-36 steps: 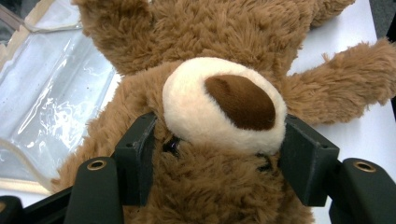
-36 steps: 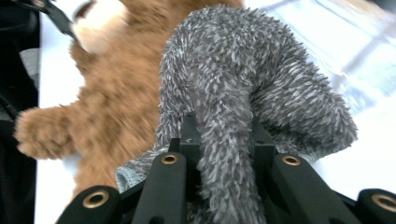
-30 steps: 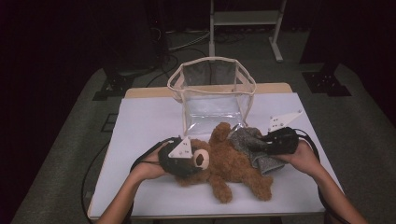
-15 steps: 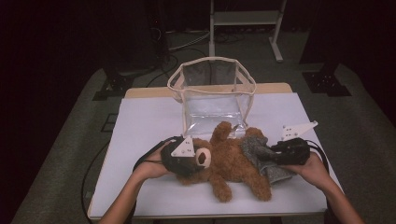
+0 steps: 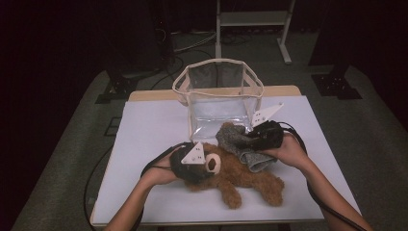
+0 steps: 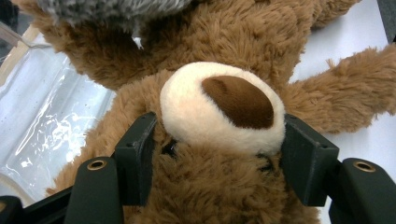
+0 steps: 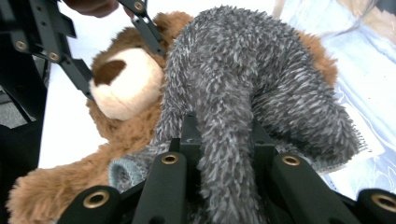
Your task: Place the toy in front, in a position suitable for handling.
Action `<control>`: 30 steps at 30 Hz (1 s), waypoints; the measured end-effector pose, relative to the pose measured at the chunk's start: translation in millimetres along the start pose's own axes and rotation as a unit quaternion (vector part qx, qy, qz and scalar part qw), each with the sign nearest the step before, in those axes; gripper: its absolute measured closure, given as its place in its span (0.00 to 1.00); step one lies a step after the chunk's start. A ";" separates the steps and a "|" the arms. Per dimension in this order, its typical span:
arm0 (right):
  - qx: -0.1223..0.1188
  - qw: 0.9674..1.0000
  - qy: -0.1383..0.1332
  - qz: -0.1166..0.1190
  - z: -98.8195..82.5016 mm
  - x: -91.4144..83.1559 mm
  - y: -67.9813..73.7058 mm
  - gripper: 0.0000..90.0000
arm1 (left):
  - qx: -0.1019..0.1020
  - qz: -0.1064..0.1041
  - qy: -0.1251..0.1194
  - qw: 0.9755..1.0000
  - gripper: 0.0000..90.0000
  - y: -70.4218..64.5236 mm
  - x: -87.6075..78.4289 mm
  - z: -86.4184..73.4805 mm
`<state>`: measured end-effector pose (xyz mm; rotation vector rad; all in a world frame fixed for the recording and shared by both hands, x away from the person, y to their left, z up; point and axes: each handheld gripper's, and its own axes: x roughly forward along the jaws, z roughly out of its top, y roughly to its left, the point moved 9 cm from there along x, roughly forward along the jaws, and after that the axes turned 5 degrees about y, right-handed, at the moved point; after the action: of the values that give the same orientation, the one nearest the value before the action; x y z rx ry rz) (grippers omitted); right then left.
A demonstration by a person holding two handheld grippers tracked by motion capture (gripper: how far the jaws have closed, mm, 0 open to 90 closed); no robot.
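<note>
A brown teddy bear (image 5: 240, 175) lies on its back on the white table (image 5: 144, 130). My left gripper (image 5: 209, 166) grips the bear's head; in the left gripper view the black jaws press in on either side of the cream muzzle (image 6: 219, 107). My right gripper (image 5: 246, 142) hangs just above the bear's body, shut on a grey fuzzy cloth (image 5: 233, 137). In the right gripper view that cloth (image 7: 243, 70) rises from between the jaws and drapes over the bear (image 7: 123, 84). The cloth's lower edge (image 5: 257, 161) still rests across the bear.
A clear plastic bag with a cream rim (image 5: 216, 61) stands open at the back middle of the table, just beyond the bear and the cloth. Its wrinkled clear wall (image 6: 51, 130) lies close to the bear's head. Cables trail from both grippers toward the near edge.
The right gripper swung out to the right and nearer, then came back left and toward the bag, a little higher, with the grey cloth in it. The left gripper and the bear's head stayed put.
</note>
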<state>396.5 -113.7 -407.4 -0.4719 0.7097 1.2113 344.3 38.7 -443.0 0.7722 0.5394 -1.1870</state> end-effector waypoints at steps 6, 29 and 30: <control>0.030 1.000 -0.002 -0.004 -17.3 -9.8 -6.2 0.82 | 0.002 -0.002 -0.004 1.000 0.39 -1.3 -0.7 -0.9; 0.027 1.000 0.001 -0.001 -21.9 -8.1 0.7 0.82 | -0.001 0.011 -0.017 1.000 0.31 2.7 -0.6 10.1; 0.031 1.000 -0.001 -0.003 -24.8 -10.1 -0.4 0.82 | 0.000 0.014 -0.018 1.000 0.30 3.4 -1.9 9.1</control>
<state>389.0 -137.4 -417.5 -0.4212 0.7419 1.1812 346.8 33.5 -435.0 0.7543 0.4981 -1.1720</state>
